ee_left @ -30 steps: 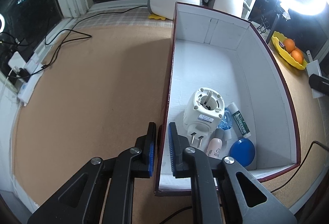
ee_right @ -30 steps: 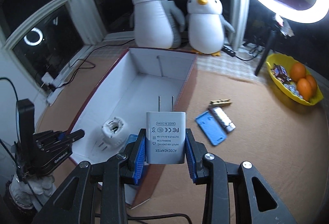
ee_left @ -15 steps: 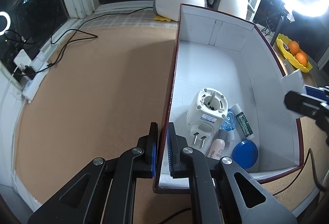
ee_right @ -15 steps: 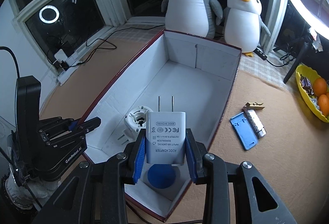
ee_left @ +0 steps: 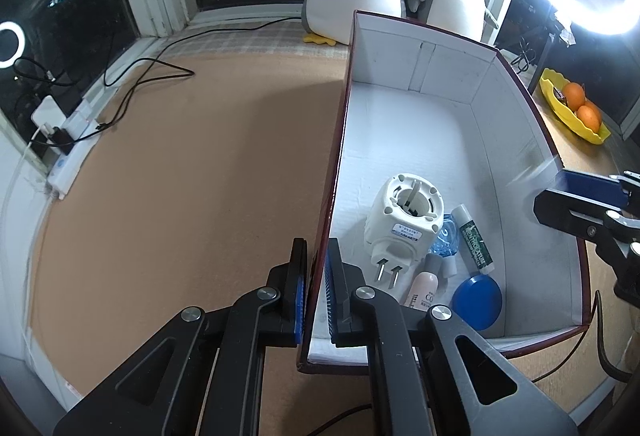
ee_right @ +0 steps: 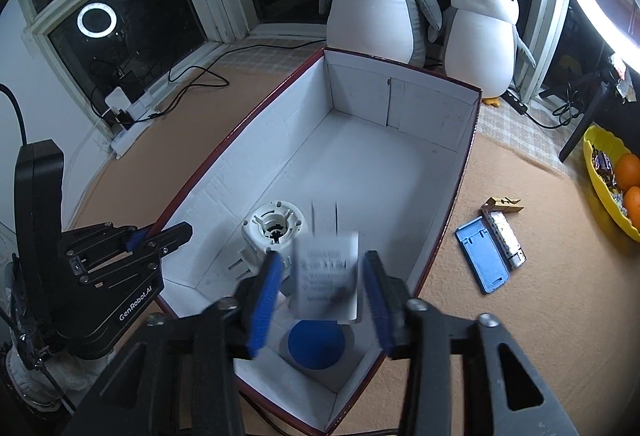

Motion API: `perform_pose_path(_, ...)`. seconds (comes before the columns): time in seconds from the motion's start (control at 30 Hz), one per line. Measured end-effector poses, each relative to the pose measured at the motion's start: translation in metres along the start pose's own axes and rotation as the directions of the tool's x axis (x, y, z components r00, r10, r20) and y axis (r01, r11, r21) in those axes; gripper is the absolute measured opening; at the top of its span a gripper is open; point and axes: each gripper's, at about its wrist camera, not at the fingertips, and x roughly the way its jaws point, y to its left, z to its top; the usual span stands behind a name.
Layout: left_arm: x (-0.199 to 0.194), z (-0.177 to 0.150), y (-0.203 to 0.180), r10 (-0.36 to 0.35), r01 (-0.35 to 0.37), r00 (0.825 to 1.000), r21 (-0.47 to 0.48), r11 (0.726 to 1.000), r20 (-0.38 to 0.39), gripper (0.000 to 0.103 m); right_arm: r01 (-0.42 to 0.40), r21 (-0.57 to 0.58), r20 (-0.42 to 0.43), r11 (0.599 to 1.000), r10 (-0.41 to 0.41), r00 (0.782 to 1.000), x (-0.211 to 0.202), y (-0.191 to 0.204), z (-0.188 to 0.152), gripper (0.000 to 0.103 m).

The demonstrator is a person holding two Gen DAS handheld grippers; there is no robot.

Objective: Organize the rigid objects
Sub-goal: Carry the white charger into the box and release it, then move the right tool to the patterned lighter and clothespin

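Two grippers work at one long white cardboard box with a dark red rim. In the right wrist view, the right gripper sits at the lower centre of the frame with its blue-padded fingers spread apart. A motion-blurred white rectangular wall charger with printed text sits between them, touching neither pad, above the box's near end. Below it, in the box, lie a round blue lid and, to the upper left, a white cube-shaped plug adapter with a round socket.

In the left wrist view, the left gripper at the lower centre pinches the box's left wall near its front corner, one finger outside, one inside. Right of it in the box lie a pale pink bottle and a green-labelled white tube.

At the right of the right wrist view, a light blue flat case rests on the tan tabletop.
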Motion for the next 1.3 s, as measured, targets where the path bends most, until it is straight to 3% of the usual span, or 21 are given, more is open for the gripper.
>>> perform_pose_path(0.07,0.0,0.0,0.0,-0.001,0.001,1.0,0.003,1.0,0.0,0.007,0.003,0.009,0.017,1.0,-0.003,1.0,-0.004,-0.002,0.0,0.054)
perform_pose_path(0.6,0.002,0.006,0.0,-0.024,0.024,1.0,0.022,0.999,-0.006,0.007,-0.011,0.103,0.106,0.995,0.0,0.994,-0.036,-0.03,-0.002,0.055)
perform_pose_path(0.8,0.005,0.009,0.002,-0.04,0.041,0.999,0.025,0.999,-0.013,0.007,0.027,0.154,0.159,0.988,-0.052,0.986,-0.051,-0.06,-0.011,0.063)
perform_pose_path(1.07,0.006,0.01,0.002,-0.068,0.069,0.997,0.037,0.997,-0.028,0.016,0.116,0.289,0.115,0.95,-0.154,0.981,-0.056,-0.119,-0.024,0.063)
perform_pose_path(1.3,0.007,0.013,0.001,-0.085,0.086,0.996,0.05,0.995,-0.032,0.016,0.095,0.381,0.047,0.92,-0.122,0.991,-0.038,-0.159,-0.035,0.064)
